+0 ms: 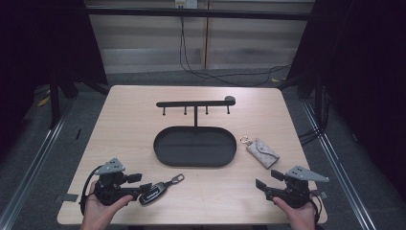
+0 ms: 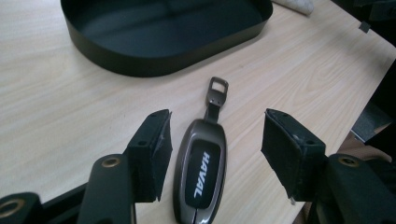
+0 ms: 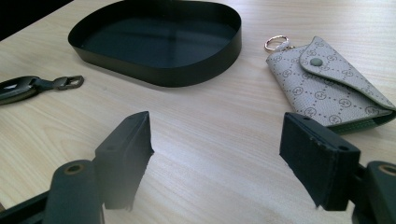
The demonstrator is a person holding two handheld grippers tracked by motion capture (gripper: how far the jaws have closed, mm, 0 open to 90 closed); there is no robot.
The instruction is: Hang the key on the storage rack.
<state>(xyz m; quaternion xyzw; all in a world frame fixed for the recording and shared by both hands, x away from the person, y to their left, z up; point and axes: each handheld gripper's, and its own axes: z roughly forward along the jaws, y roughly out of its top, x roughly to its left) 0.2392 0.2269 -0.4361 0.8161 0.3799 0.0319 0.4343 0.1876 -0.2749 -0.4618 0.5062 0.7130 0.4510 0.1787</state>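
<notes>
Glossy metal-look key fob (image 2: pixel 200 173), matt black tray (image 2: pixel 154 58), pale wood-grain table (image 2: pixel 56 107)

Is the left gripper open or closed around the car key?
Open. The left gripper has its jaws spread on both sides of the car key, with bare table showing between each jaw and the key.

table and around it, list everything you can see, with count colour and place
car key fob: 1, dark grey, near left, between the open left tool's jaws
key pouch: 1, beige patterned, gold ring, right of the tray
oval tray: 1, black, table centre
hook rack: 1, black, upright behind the tray
table: 1, light wood
cables: black, floor beyond the table
left tool: 1, black, near left edge, open
right tool: 1, black, near right edge, open
hands: 2, bottom edge
</notes>
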